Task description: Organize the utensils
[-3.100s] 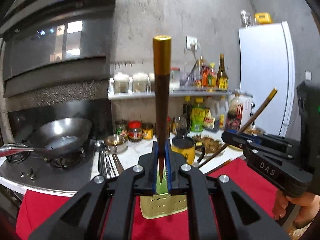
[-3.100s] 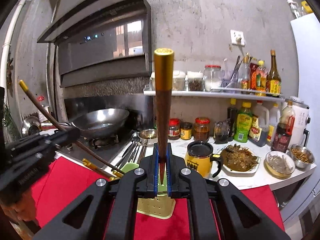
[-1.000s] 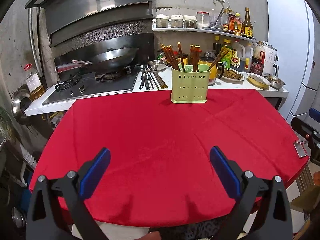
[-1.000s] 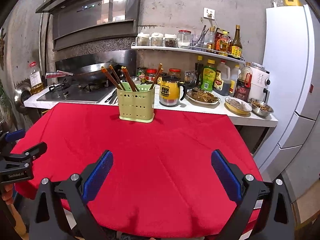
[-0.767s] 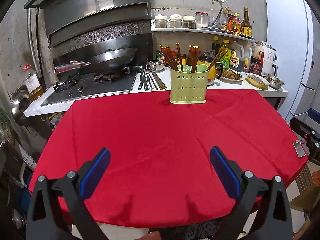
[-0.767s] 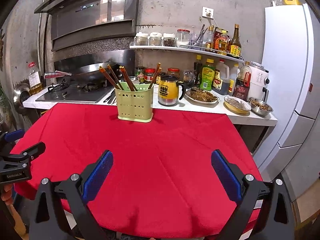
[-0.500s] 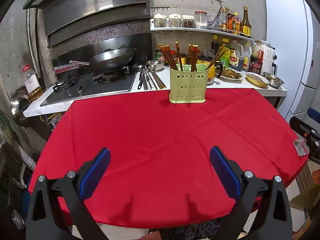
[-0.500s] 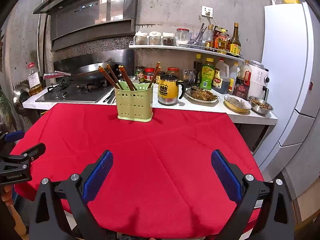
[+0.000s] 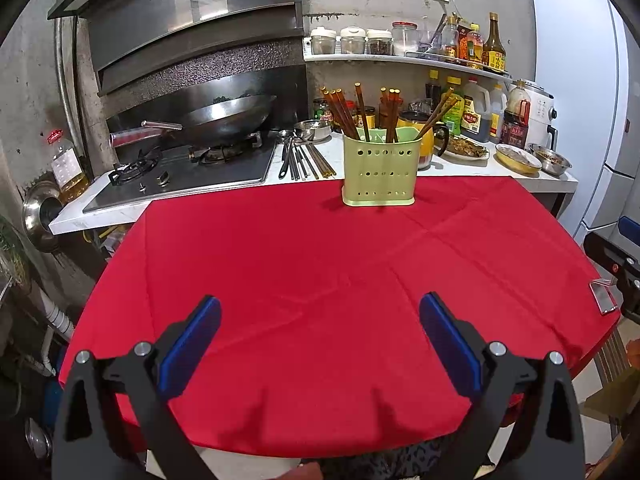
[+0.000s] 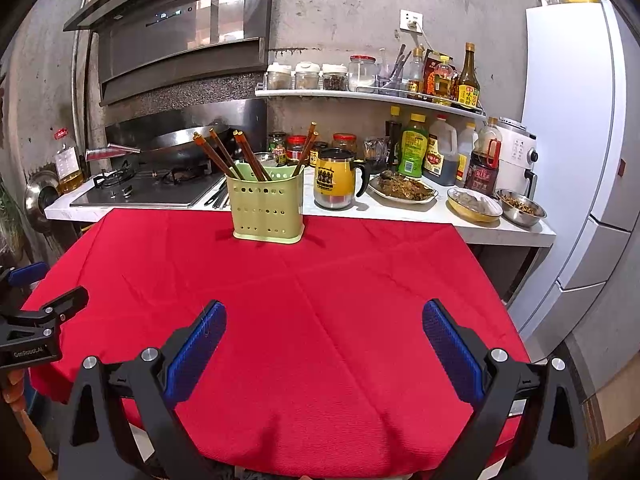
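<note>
A light green perforated utensil holder (image 9: 379, 171) stands at the far edge of the red tablecloth (image 9: 320, 280); it also shows in the right wrist view (image 10: 267, 209). Several brown chopsticks with gold ends (image 9: 348, 114) lean inside it, also seen in the right wrist view (image 10: 224, 155). My left gripper (image 9: 319, 344) is open and empty over the near edge of the cloth, far from the holder. My right gripper (image 10: 325, 344) is open and empty too, over the near edge. The left gripper's side (image 10: 36, 320) shows at the left of the right wrist view.
Behind the table a counter holds a gas stove with a wok (image 9: 224, 120), loose metal utensils (image 9: 300, 156), a yellow mug (image 10: 338, 178), food dishes (image 10: 404, 190) and bottles. A white fridge (image 10: 576, 140) stands at the right. A small metal item (image 9: 602, 300) lies at the cloth's right edge.
About three seconds ago each gripper was shut on a chopstick above the holder. Both have let go and pulled back to the near edge; over the last second they barely move.
</note>
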`<state>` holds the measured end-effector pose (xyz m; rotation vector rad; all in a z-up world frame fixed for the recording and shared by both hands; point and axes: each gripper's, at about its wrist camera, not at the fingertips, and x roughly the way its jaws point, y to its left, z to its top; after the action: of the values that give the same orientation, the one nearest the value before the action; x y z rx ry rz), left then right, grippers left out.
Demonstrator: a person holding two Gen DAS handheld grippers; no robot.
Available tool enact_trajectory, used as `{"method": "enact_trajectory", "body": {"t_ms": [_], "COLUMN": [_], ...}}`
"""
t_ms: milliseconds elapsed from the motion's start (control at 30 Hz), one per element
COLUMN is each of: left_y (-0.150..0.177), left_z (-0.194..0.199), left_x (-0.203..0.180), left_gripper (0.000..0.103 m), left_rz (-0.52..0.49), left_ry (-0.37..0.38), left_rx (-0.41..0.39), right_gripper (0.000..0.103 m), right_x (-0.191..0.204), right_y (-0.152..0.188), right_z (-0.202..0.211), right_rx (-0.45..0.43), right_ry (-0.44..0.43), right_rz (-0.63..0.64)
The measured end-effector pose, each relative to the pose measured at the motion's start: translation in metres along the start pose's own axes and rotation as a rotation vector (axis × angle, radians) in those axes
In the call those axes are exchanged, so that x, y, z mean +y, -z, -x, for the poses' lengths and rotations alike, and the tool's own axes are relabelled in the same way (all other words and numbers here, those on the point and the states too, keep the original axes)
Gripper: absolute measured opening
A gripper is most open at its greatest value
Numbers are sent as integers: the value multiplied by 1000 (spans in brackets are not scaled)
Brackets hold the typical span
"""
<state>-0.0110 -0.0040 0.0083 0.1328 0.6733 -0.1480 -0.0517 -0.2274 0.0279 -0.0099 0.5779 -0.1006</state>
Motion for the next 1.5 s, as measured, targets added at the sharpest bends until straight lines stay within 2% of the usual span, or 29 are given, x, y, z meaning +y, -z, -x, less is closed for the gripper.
{"method": "enact_trajectory", "body": {"t_ms": [1500], "left_y": [-1], "left_z": [-6], "left_x": [4], "left_gripper": [97], "left_rz": [-2], "left_ry": [-3], "left_rx": [6], "right_gripper": [97], "right_x": [-4], "right_y": [1], "right_z": [-5], "right_rx": [3], "right_ry": [1], "right_rz": [-8]}}
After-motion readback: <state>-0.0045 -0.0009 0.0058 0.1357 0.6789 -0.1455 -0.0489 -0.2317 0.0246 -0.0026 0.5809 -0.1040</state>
